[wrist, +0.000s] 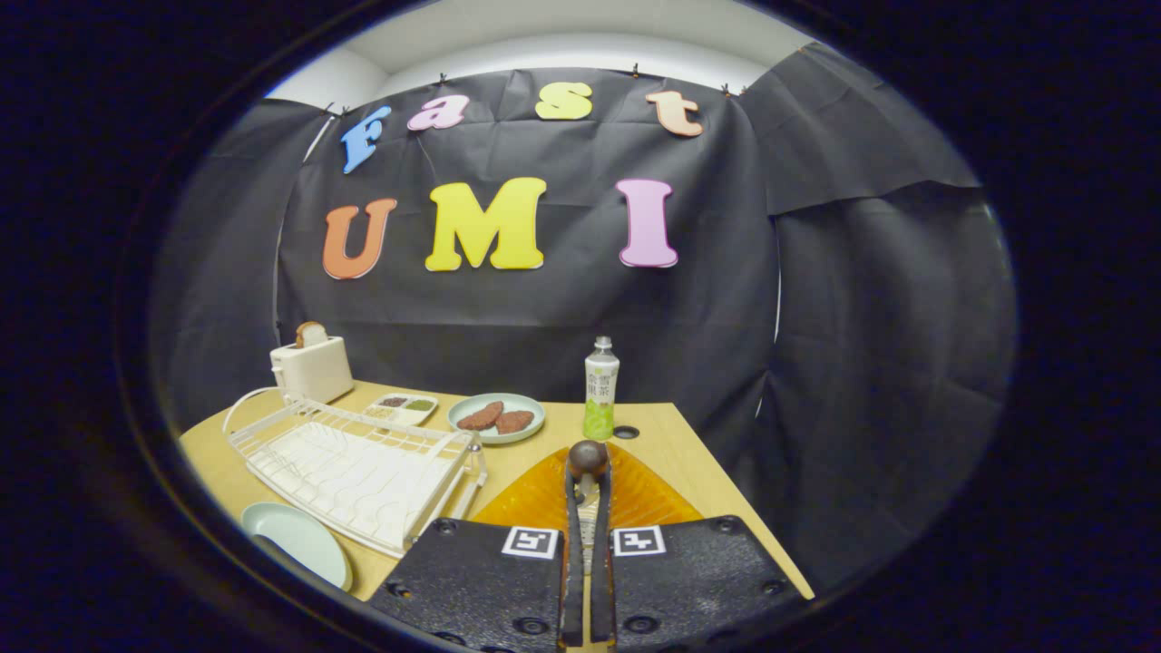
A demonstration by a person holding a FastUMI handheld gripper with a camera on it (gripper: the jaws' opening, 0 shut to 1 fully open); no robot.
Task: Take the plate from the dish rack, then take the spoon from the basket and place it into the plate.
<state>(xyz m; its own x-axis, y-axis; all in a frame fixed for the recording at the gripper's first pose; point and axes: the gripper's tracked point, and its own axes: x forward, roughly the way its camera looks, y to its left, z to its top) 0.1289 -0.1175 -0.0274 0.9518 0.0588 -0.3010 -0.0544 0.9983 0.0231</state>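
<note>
While the gripper [588,481] hangs over the wooden table [671,444], its two fingers stand almost together, pressed on the thin handle of a spoon [588,456] whose dark round end pokes up just past the fingertips. Beneath and just ahead of the fingers lies an orange ribbed basket [544,499], half hidden by the gripper's body.

Left of the fingers sits the white wire rack [358,467], with nothing standing in its slots. At the rack's near corner, close to the table's edge, a pale plate [295,537] lies flat on the wood, well to the left of the gripper; the rack's corner stands between the plate and the basket.

Beyond the rack, a white toaster [311,367] holds a slice of bread in its slot. Beside it rests a small divided tray [404,407] with dark and green bits in its compartments. Next along, a second pale plate [497,418] carries two brown patties. Straight beyond the fingertips a bottle [600,390] of greenish drink stands upright with a white cap, and a dark round hole [626,433] shows in the tabletop just beside its base.
</note>
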